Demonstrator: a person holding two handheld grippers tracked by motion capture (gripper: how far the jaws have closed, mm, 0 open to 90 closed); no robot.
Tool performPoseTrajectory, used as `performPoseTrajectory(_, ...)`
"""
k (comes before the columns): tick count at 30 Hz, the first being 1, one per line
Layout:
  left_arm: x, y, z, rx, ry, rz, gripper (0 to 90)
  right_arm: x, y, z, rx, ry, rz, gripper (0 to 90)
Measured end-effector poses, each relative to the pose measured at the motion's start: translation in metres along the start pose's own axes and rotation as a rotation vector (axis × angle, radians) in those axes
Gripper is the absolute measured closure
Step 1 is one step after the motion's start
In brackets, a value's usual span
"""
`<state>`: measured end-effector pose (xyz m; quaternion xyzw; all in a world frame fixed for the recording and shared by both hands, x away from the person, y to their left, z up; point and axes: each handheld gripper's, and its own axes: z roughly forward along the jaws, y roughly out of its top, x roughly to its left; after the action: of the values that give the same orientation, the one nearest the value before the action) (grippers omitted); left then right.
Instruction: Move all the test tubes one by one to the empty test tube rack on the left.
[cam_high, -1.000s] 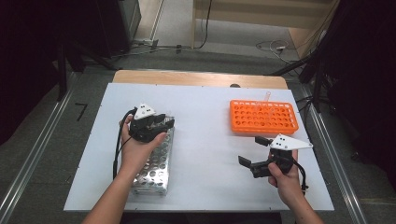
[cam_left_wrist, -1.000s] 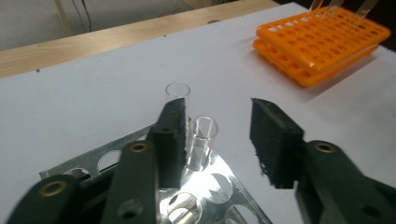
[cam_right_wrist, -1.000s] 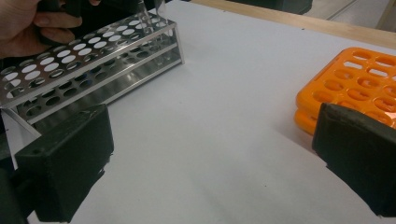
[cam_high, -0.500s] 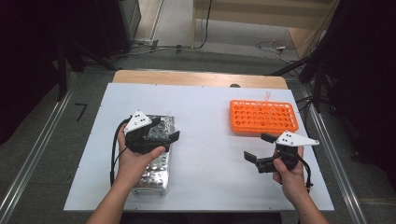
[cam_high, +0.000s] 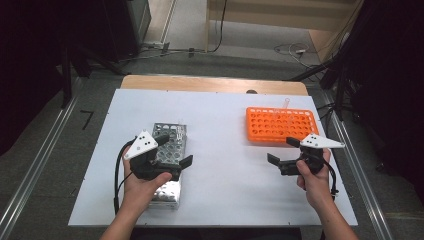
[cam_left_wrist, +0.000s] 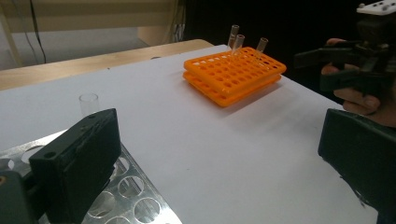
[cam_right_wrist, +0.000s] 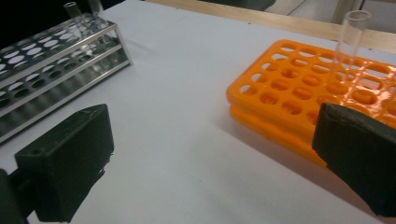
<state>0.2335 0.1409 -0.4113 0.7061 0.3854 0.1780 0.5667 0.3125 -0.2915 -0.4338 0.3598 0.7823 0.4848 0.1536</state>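
My left gripper (cam_high: 175, 150) hovers over the silver metal tube rack (cam_high: 169, 134) at the left of the table. Its jaws have just been opening and now stand wide with nothing between them (cam_left_wrist: 215, 158). A clear glass tube (cam_left_wrist: 88, 103) stands in the metal rack (cam_left_wrist: 135, 196), just beyond the left jaw. The orange tube rack (cam_high: 281, 124) lies at the far right and holds three upright clear tubes (cam_left_wrist: 239, 42). My right gripper (cam_high: 283, 150) is open and empty just in front of the orange rack (cam_right_wrist: 299, 88), pointing left across the table, and one tube (cam_right_wrist: 351, 32) rises behind its right jaw.
The white table top (cam_high: 225, 115) has a bare stretch between the two racks. A wooden strip (cam_high: 210, 82) runs along the far edge. The metal rack (cam_right_wrist: 51, 60) lies to the left in the right gripper view. Dark floor and metal rails flank the table.
My left gripper has opened its jaws and drawn back toward the person along the metal rack. My right gripper has shifted slightly toward the orange rack, still open.
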Motion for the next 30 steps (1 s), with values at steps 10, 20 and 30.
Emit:
performPoseTrajectory(10, 0.002, -0.01, -0.001, 0.01, -0.007, -0.012, 0.0, -0.032, 0.003, 0.009, 0.021, -0.065, 0.044, 0.0)
performPoseTrajectory(20, 0.004, -0.012, -0.004, 0.009, -0.003, -0.022, 0.0, -0.063, 0.013, 0.028, 0.063, -0.214, 0.117, 29.9)
performPoseTrajectory(30, 0.006, -0.012, -0.003, 0.011, -0.002, -0.031, 0.0, -0.09, 0.004, 0.048, 0.081, -0.314, 0.173, 57.3)
